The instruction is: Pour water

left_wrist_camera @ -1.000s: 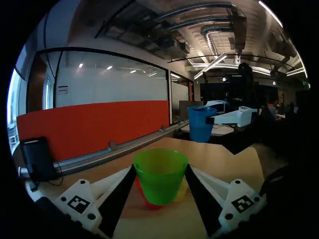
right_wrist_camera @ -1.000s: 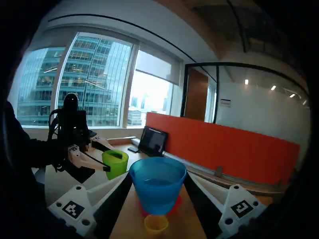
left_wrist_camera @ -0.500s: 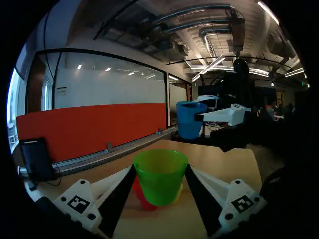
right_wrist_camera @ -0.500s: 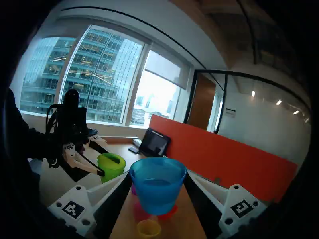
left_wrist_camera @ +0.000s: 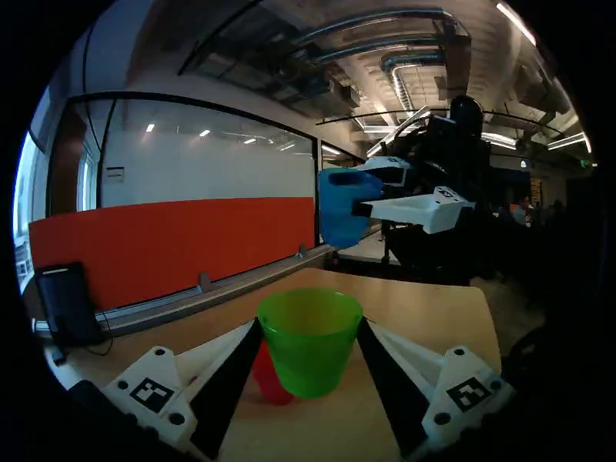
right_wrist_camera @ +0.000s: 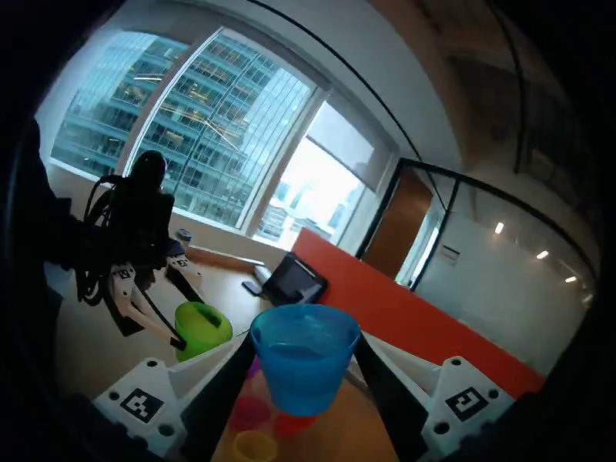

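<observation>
I am gripping the green cup [left_wrist_camera: 309, 350] in my left gripper [left_wrist_camera: 309, 327], with both fingers pressing on its sides, over the near part of the table [left_wrist_camera: 431, 308]. I cannot tell whether its base is touching the wood. It is standing upright, mouth up, long axis vertical. A red cup [left_wrist_camera: 268, 379] is sitting on the table just behind it, to its left.

To the right of the green cup the tabletop is lying bare out to its far and right edges. On the left the table is ending at the rail under the orange partition [left_wrist_camera: 177, 239]. A black device [left_wrist_camera: 65, 304] is leaning near the left corner.

I am clamping the blue cup [right_wrist_camera: 305, 373] in my right gripper [right_wrist_camera: 305, 350], with both fingers pressing on its walls and water [right_wrist_camera: 296, 348] lying inside it. In the left gripper view the blue cup [left_wrist_camera: 343, 206] is hanging in the air above the table's far edge. It is higher than the green cup and well apart from it, with free air between the 2. It is tipping off upright, its long axis leaning and part of its opening showing.

In the right gripper view the whole room is leaning, and the green cup [right_wrist_camera: 202, 329] is showing low on the left. There, 3 small cups [right_wrist_camera: 250, 412] in pink, red and yellow are sitting on the table under the blue cup.
</observation>
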Available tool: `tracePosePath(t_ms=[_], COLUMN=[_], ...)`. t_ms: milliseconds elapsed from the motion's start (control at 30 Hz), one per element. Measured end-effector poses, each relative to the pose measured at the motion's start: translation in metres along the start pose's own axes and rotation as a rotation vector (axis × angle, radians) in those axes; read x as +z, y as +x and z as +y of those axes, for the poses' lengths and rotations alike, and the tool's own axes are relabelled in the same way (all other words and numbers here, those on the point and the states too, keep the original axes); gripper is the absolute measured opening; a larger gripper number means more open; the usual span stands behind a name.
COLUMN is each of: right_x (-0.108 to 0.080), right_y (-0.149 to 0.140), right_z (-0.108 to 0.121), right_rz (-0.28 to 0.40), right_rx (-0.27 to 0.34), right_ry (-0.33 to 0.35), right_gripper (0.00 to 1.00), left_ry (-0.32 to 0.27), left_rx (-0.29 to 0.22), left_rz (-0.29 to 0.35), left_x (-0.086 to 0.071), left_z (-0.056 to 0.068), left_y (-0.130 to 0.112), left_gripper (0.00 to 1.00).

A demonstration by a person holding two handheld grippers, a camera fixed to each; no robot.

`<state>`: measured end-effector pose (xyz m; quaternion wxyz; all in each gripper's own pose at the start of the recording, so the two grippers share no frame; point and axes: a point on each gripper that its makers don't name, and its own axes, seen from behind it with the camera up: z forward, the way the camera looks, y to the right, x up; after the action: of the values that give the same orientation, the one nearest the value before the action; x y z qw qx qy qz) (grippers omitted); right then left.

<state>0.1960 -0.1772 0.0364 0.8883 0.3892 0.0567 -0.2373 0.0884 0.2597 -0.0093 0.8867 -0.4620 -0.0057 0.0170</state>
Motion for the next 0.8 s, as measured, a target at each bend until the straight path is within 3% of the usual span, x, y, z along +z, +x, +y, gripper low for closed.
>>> tracePosePath(t_ms=[800], right_x=[0.019], right_y=[0.038], right_z=[0.024], right_rz=[0.042], right_rx=[-0.356], right_ry=[-0.04], right_gripper=[0.91], left_ry=[-0.031], left_rx=[-0.003], left_rz=[0.008], left_x=[0.002], left_z=[0.015], left_y=[0.0], left_gripper=[0.87])
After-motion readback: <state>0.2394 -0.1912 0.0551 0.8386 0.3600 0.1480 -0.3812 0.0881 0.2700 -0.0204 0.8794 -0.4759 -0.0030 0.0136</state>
